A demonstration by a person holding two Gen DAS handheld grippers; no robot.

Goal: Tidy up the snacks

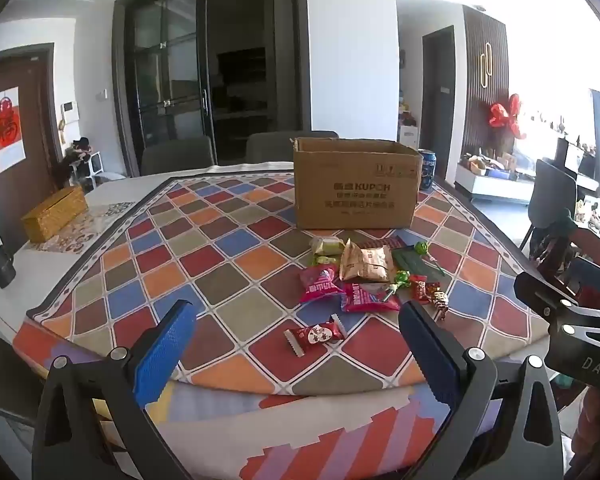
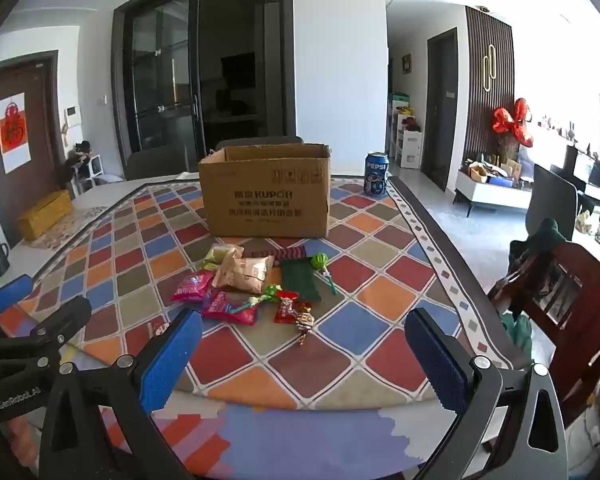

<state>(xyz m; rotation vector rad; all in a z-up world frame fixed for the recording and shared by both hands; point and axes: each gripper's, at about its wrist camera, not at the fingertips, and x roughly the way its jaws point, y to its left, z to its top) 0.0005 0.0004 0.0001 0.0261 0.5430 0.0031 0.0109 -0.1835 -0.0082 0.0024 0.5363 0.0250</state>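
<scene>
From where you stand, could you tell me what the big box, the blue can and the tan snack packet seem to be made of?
Box: plain brown corrugated cardboard, matte, with rough cut flaps and dark printing. Can: probably aluminium, glossy printed surface with a bright rim. Tan packet: looks like kraft paper or paper-look film, matte and creased; which one is unclear.

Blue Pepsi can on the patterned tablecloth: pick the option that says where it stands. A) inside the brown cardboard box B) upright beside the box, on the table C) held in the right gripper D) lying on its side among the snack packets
B: the blue Pepsi can stands upright on the tablecloth just to the side of the brown cardboard box, well behind the snack packets, while the right gripper is open and empty.
</scene>
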